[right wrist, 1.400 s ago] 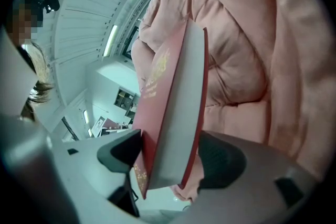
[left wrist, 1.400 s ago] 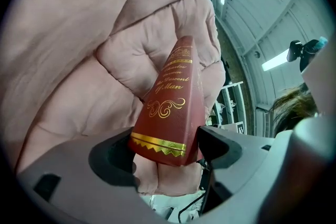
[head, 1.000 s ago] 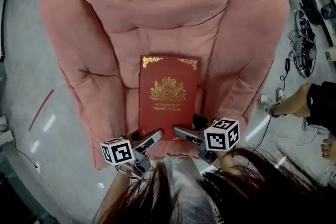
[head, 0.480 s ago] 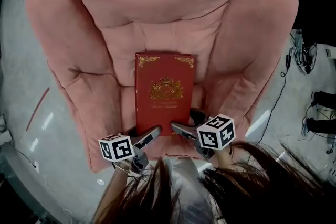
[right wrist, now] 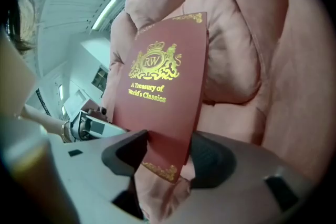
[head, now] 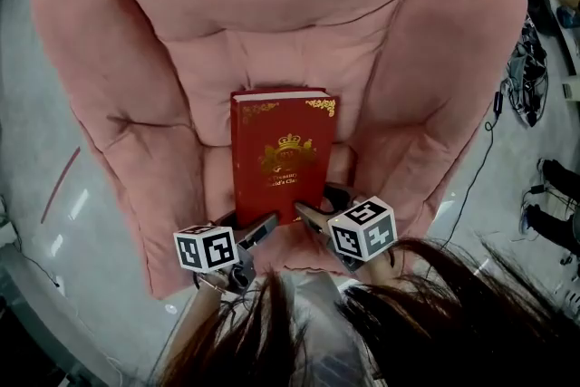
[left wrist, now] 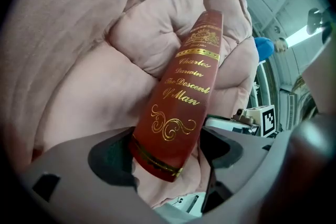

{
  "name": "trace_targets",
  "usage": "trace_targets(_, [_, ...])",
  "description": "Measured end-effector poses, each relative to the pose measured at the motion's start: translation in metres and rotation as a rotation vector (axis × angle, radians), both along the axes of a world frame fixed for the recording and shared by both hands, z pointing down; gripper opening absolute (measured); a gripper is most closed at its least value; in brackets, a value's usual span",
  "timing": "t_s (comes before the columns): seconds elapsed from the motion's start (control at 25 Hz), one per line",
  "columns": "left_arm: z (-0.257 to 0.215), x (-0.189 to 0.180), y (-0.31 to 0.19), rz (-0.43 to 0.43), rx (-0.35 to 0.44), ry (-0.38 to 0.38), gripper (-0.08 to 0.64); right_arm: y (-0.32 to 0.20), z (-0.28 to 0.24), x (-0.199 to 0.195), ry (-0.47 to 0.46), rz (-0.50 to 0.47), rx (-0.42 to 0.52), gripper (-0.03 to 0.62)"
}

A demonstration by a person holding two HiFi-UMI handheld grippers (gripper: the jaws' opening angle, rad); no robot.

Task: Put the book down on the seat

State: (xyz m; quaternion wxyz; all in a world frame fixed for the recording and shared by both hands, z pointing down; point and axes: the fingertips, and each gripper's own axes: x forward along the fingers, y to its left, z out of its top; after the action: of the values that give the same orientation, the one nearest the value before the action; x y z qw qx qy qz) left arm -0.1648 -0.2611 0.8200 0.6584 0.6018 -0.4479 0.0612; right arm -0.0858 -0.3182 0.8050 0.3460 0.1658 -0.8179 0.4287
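A red book [head: 281, 154] with gold print leans on the seat of a pink padded armchair [head: 272, 4], its far end raised so the page block shows. Both grippers hold its near end. My left gripper [head: 243, 224] is shut across the spine's lower end [left wrist: 184, 97], both pads against it [left wrist: 165, 152]. My right gripper [head: 322, 206] has the cover's near right corner [right wrist: 163, 81] between its jaws [right wrist: 168, 152]; they are closing and the pads touch the book. The near edge is hidden behind the marker cubes.
The chair's arms [head: 118, 131] rise on both sides of the seat. Cables [head: 526, 77] lie on the grey floor to the right, and someone's shoes [head: 553, 186] stand there. A red strip [head: 59, 186] marks the floor on the left. The person's hair [head: 299, 331] fills the bottom.
The book's far end has tipped up off the seat, so it stands steeper than before. Both grippers have stayed at its near end and shifted slightly with it.
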Motion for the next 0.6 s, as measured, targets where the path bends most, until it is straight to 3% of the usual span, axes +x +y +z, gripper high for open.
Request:
trace_targets(0.28, [0.014, 0.0, -0.001, 0.006, -0.03, -0.032, 0.379, -0.001, 0.014, 0.0, 0.021, -0.001, -0.014, 0.264])
trace_targets(0.6, [0.025, -0.005, -0.001, 0.003, -0.072, -0.139, 0.399, -0.004, 0.024, 0.001, 0.059, -0.002, -0.016, 0.262])
